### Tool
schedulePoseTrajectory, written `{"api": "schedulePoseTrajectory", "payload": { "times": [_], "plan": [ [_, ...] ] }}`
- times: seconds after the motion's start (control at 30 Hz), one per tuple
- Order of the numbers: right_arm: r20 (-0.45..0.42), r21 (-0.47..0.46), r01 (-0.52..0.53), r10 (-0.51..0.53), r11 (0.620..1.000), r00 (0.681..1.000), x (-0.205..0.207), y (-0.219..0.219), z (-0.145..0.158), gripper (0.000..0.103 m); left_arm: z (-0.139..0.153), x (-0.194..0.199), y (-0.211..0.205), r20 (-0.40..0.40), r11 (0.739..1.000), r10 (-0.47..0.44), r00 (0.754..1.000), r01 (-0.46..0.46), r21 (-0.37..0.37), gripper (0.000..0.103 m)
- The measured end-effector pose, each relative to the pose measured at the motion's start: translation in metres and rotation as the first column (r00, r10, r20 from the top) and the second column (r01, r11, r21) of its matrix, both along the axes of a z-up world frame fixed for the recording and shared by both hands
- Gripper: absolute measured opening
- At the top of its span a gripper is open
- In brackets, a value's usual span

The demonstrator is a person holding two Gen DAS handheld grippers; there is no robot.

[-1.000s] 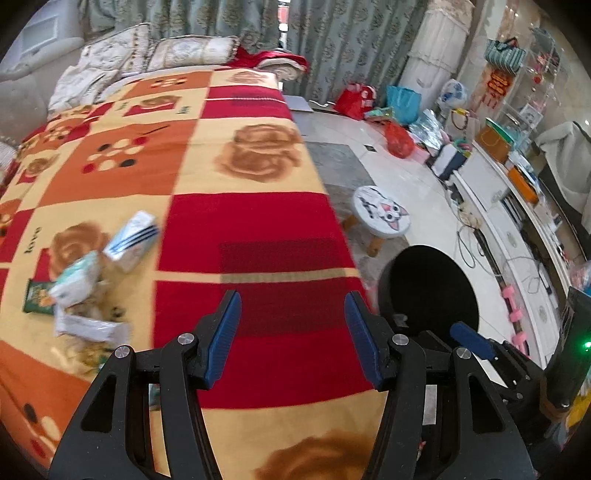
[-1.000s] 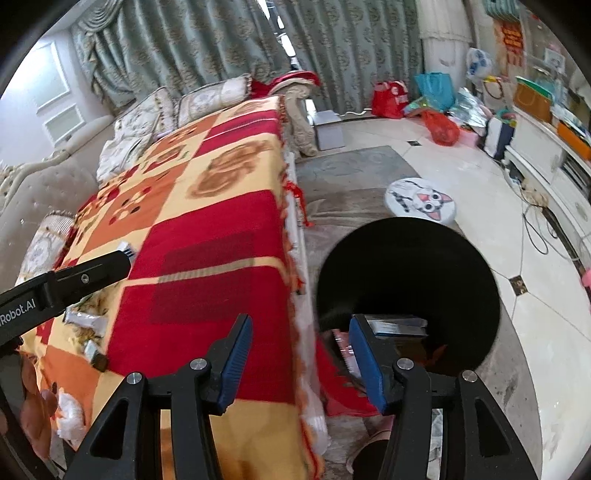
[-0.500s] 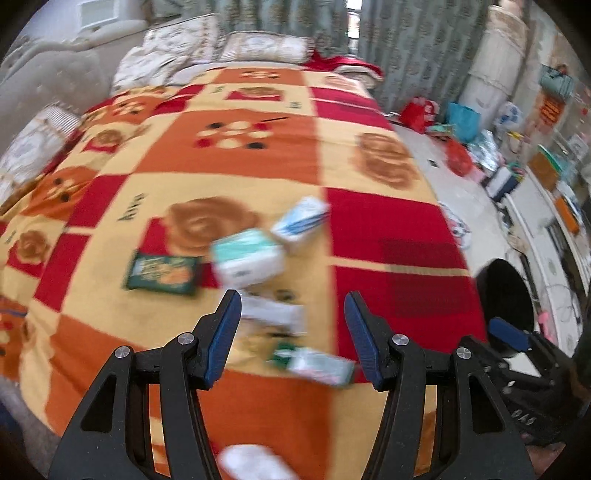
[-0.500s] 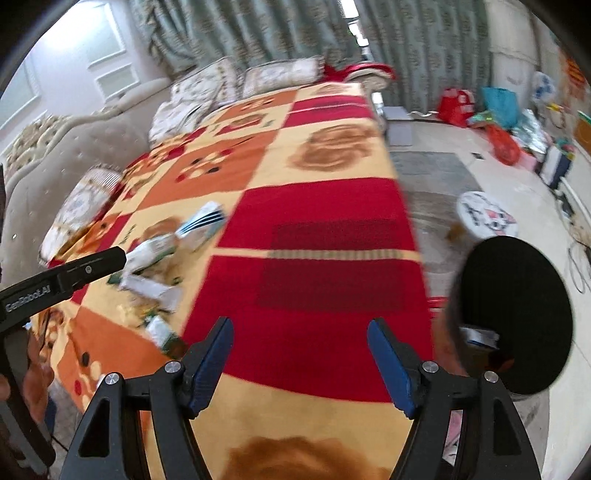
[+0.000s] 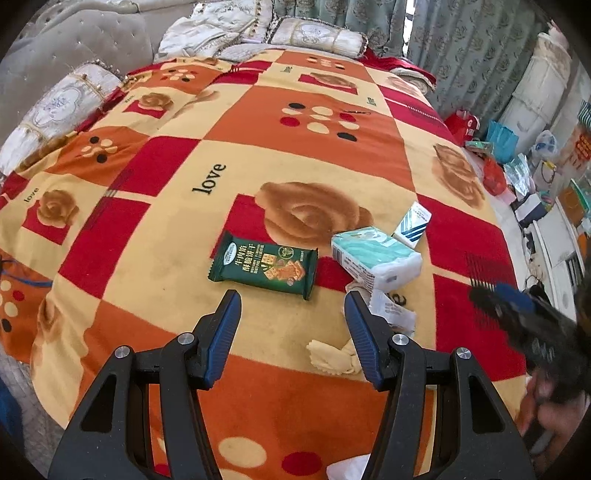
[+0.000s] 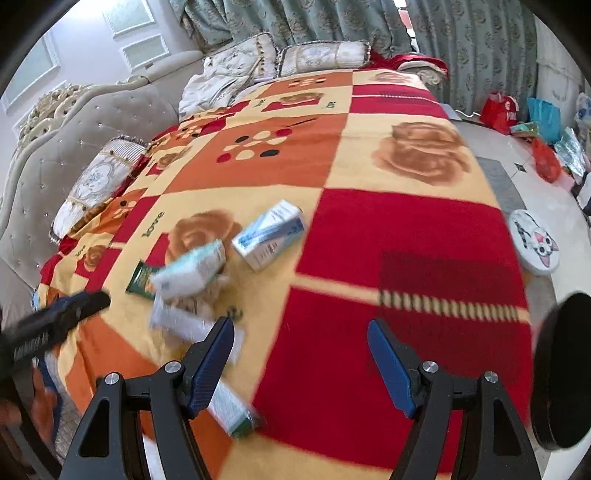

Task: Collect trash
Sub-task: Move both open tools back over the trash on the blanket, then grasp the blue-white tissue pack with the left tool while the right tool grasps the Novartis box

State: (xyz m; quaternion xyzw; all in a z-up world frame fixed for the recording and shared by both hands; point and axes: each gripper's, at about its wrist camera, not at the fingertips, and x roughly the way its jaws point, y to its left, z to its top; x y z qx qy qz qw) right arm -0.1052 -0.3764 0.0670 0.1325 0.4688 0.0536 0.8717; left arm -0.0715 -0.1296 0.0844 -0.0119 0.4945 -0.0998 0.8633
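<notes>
Trash lies in a loose pile on the patterned bed blanket (image 5: 295,155): a green cracker packet (image 5: 264,266), a teal and white tissue pack (image 5: 373,258), a white and blue box (image 5: 412,223), crumpled white paper (image 5: 388,310) and a yellowish wrapper (image 5: 332,356). My left gripper (image 5: 291,325) hangs open just short of the green packet, nothing between its fingers. My right gripper (image 6: 301,354) is open over the red squares, right of the pile. Its left finger overlaps a white and green packet (image 6: 232,406). The box (image 6: 271,232) and tissue pack (image 6: 188,271) lie ahead of it.
A black round bin (image 6: 565,369) stands off the bed's right side, with a cat-face stool (image 6: 535,242) on the floor behind it. Pillows (image 5: 317,35) and a tufted headboard (image 6: 66,140) line the far end. Bags (image 6: 502,107) clutter the floor by the curtains.
Both views have swung left from the bin and bed edge to the trash pile. The right gripper's jaws have spread wider. The left gripper now faces the green packet.
</notes>
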Motion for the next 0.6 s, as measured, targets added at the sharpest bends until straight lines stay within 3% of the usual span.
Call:
{"api": "schedulePoseTrajectory", "payload": {
  "times": [0.37,0.4,0.43,0.47,0.6],
  "plan": [
    [-0.093,0.136,0.032,-0.02,0.99,0.995,0.103,0.018,-0.028,0.071,-0.003,0.033,-0.007,-0.053,0.996,0.001,0.999,-0.006,-0.09,0.057],
    [-0.114,0.154,0.024,-0.006,0.988,0.993,0.11,0.021,-0.034,0.064,-0.003,0.035,-0.008,-0.056,0.995,0.002,0.998,-0.008,-0.096,0.057],
    [-0.129,0.162,0.016,0.005,0.987,0.992,0.114,0.023,-0.038,0.05,-0.003,0.037,-0.01,-0.058,0.995,0.004,0.998,-0.01,-0.1,0.057],
    [-0.138,0.163,0.002,0.021,0.987,0.99,0.117,0.026,-0.042,0.044,-0.003,0.04,-0.012,-0.06,0.994,0.005,0.998,-0.011,-0.106,0.057],
    [-0.077,0.099,-0.009,0.017,0.995,0.997,0.102,0.015,-0.032,0.041,-0.007,0.051,-0.026,-0.07,0.992,-0.003,0.998,-0.006,-0.128,0.057]
  ]
}}
